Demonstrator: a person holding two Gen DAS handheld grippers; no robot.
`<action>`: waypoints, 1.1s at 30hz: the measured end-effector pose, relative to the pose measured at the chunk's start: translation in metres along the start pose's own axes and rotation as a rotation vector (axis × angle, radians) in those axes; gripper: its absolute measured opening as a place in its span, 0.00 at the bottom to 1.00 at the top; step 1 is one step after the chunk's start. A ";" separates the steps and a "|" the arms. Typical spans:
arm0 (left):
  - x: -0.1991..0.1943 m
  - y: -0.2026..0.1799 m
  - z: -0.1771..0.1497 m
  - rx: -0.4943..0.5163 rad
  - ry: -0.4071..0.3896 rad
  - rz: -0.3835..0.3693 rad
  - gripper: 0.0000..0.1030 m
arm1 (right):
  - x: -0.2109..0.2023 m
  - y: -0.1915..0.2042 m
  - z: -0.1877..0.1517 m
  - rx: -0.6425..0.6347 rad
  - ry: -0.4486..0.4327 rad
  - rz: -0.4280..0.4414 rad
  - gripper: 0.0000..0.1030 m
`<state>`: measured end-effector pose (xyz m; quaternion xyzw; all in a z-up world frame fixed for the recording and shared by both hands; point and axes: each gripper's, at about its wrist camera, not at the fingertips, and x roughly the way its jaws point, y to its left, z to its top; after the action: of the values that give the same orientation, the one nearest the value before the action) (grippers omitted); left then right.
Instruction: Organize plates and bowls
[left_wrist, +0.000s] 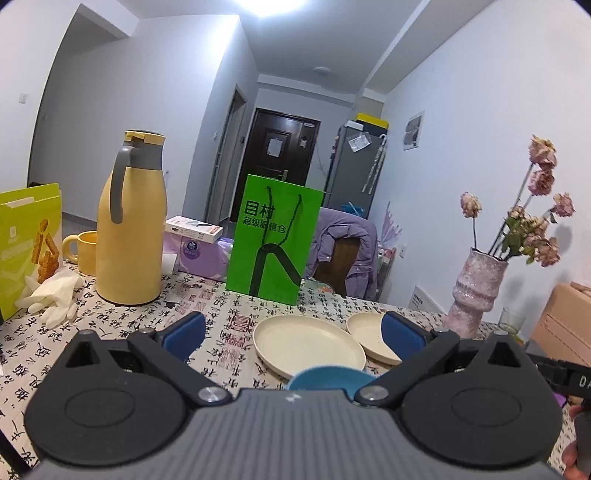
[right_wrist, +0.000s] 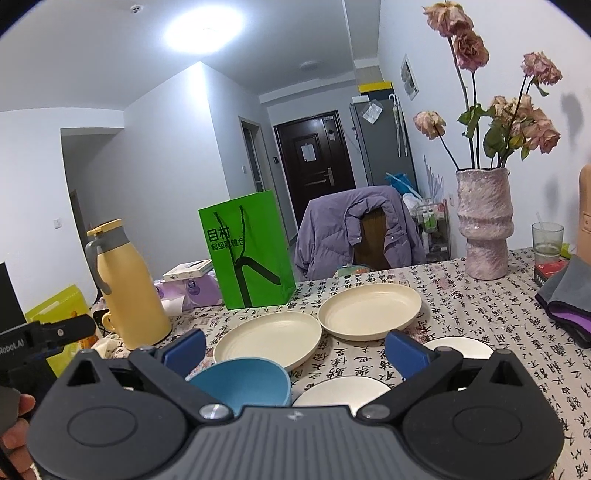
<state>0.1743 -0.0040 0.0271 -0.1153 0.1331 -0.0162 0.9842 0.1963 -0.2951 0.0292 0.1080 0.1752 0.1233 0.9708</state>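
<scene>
Two cream plates lie side by side on the calligraphy tablecloth: the near one and the far one. A blue bowl sits just in front of them, partly hidden by each gripper body. Two white dishes lie right of the bowl in the right wrist view. My left gripper is open above the near plate, holding nothing. My right gripper is open too, empty, over the bowl and the plates.
A yellow thermos, a yellow mug, white gloves and a green paper bag stand at the back. A pink vase with dried flowers, a glass and a folded cloth are on the right.
</scene>
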 end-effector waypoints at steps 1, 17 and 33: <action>0.004 0.000 0.003 -0.009 0.002 0.003 1.00 | 0.003 -0.001 0.003 0.011 0.006 0.007 1.00; 0.062 0.001 0.025 -0.042 0.046 0.024 1.00 | 0.065 0.011 0.033 0.022 0.071 0.007 1.00; 0.143 0.021 0.056 -0.179 0.109 0.074 1.00 | 0.140 0.011 0.060 0.009 0.150 -0.008 1.00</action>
<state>0.3275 0.0195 0.0381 -0.1969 0.1916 0.0258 0.9612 0.3433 -0.2553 0.0430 0.1019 0.2482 0.1265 0.9550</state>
